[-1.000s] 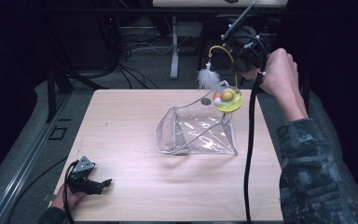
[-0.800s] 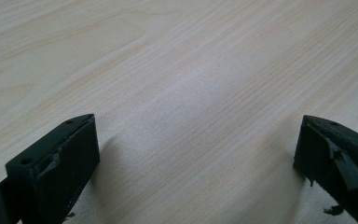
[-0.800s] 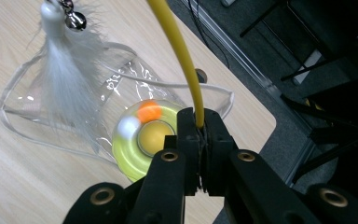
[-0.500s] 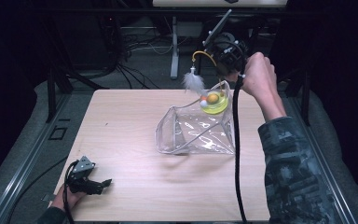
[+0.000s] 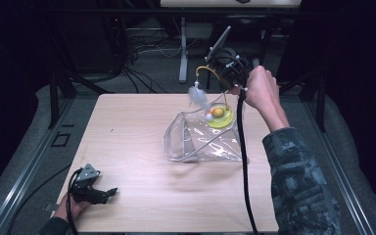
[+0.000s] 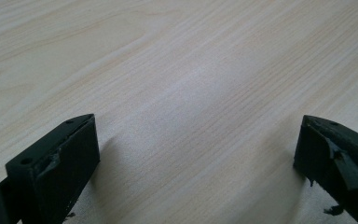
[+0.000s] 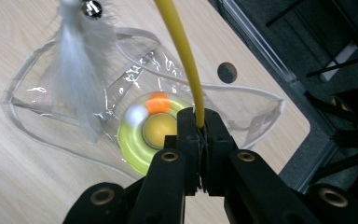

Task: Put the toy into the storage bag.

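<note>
A cat toy has a round yellow base (image 5: 219,116) carrying an orange ball (image 7: 157,103), and a curved yellow wire (image 7: 182,51) that ends in a white feather (image 5: 196,96) with a small bell (image 7: 92,7). My right gripper (image 5: 226,88) points down and is shut on the wire just above the base (image 7: 135,144). The toy hangs over the far right corner of a clear plastic bag (image 5: 200,139) lying on the wooden table (image 5: 137,122). Whether the base touches the bag I cannot tell. My left gripper (image 5: 108,192) rests open on the table at the near left, with only wood between its jaws (image 6: 196,154).
A small dark round disc (image 7: 227,72) sits in the table near its far right edge. The right gripper's black cable (image 5: 242,156) trails down past the bag's right side. Dark floor, cables and a stand's legs (image 5: 182,54) lie beyond the table.
My right gripper has moved left and down with the toy, bringing the base over the bag's far right corner. The left gripper has stayed put.
</note>
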The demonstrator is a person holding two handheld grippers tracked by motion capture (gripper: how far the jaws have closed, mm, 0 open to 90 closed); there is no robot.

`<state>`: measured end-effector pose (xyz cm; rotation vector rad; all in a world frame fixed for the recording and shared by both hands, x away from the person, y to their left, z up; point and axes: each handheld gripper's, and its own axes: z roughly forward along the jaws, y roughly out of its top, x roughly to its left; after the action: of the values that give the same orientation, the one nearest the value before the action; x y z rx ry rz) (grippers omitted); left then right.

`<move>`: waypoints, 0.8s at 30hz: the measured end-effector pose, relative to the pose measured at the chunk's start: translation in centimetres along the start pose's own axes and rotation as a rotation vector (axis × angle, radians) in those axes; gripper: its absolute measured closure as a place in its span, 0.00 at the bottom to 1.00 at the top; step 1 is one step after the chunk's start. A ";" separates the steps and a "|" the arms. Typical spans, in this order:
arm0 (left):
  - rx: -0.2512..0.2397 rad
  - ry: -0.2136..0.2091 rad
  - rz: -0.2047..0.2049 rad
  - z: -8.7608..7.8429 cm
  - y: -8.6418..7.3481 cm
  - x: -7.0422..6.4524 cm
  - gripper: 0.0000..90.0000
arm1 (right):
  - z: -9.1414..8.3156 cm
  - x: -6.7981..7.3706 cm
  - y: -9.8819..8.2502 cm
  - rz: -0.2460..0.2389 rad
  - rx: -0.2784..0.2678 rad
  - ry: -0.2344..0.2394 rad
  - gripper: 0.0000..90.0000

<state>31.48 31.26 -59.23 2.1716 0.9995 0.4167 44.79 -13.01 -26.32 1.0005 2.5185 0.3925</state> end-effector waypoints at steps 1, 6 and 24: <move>0.000 0.000 0.000 0.0 0.0 0.0 0.00 | 0.2 0.1 0.0 0.001 -0.001 0.004 0.97; 0.000 0.000 0.000 0.0 0.0 0.0 0.00 | 1.1 0.2 -0.3 0.001 0.009 0.016 0.97; 0.001 -0.001 0.000 0.0 0.0 0.0 0.00 | 5.0 0.5 -2.5 0.015 0.069 0.060 0.97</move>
<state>31.47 31.26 -59.22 2.1726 0.9999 0.4152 45.28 -13.88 -31.89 1.0493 2.5957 0.3468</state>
